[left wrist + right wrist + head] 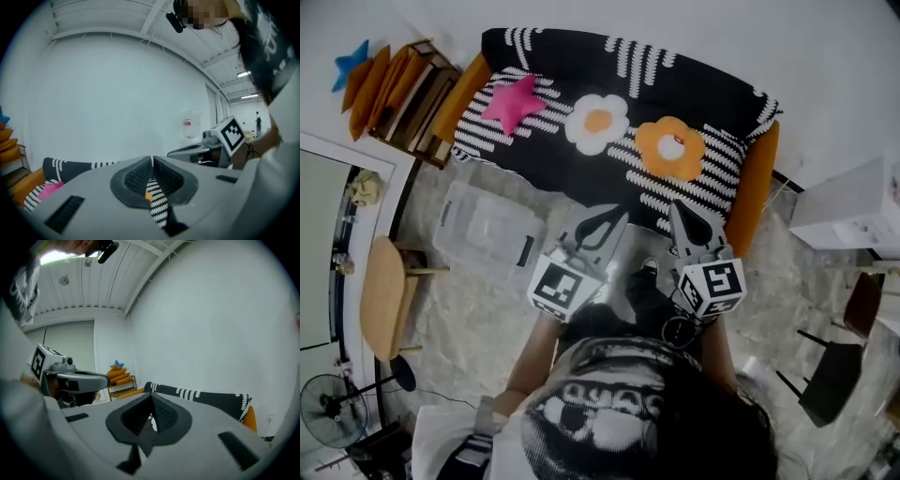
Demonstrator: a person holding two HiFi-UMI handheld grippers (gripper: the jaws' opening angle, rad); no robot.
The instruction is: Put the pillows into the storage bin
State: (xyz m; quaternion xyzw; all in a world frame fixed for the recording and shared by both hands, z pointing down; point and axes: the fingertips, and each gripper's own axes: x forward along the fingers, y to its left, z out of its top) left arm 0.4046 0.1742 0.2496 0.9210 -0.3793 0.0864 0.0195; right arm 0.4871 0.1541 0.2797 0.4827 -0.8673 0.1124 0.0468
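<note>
Pillows lie ahead of both grippers on the striped sofa (712, 108). An orange flower pillow (671, 147) is nearest, just beyond the right gripper (682, 217). A white flower pillow (598, 122) lies past the tip of the left gripper (609, 223), and a pink star pillow (514, 101) is farther off to that gripper's left. None is in the clear storage bin (455, 211), which sits on the floor just left of the left gripper, in front of the sofa, and looks empty. It is probably placed there so a pillow needs only a short carry off the seat.

The grippers are held side by side, near each other, pointing toward the sofa and only slightly downward. Each gripper's own view shows its jaws pressed together with nothing between them; only sofa cover shows through the gap beneath the pads. Neither holds anything, so the task seems to be at its start, in the approach. The jaws must part before either can take a pillow, and the orange flower one looks the easiest first pick for the right gripper.

More cushions, several orange ones and a blue star (352, 64), rest on a wooden rack (422, 94) well to the left.
</note>
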